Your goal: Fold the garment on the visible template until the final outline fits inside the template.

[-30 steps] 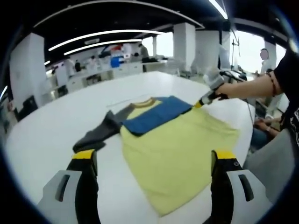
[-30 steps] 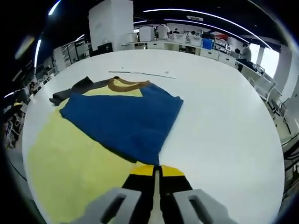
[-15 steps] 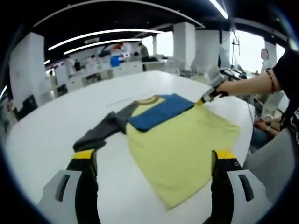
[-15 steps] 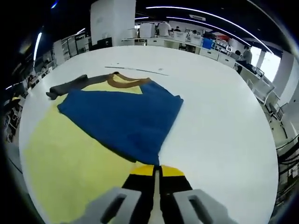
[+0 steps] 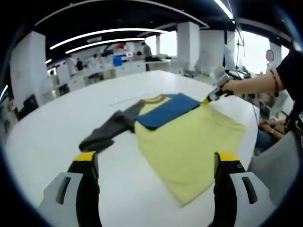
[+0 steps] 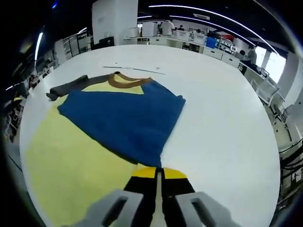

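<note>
A yellow T-shirt [image 5: 189,142] lies flat on the white table [image 5: 47,127]. It has a brown collar [image 6: 125,81]. One blue sleeve [image 6: 123,118] is folded over its chest, and a dark grey sleeve [image 5: 106,132] trails off to the side. My right gripper [image 6: 158,172] is shut on the shirt's edge where the blue sleeve's tip ends. In the left gripper view the right gripper [image 5: 210,98] sits at the shirt's far right corner, held by a person's hand. My left gripper [image 5: 156,161] hangs open above the table, short of the shirt, holding nothing.
A thin line [image 6: 139,70] is marked on the table just beyond the collar. The person's arm [image 5: 258,85] reaches in from the right. The table edge [image 6: 272,156] curves round close by. Desks, pillars and people stand far behind.
The shirt has slid to the right across the table in the left gripper view, with my shut right gripper holding its corner. My left gripper has stayed open and still.
</note>
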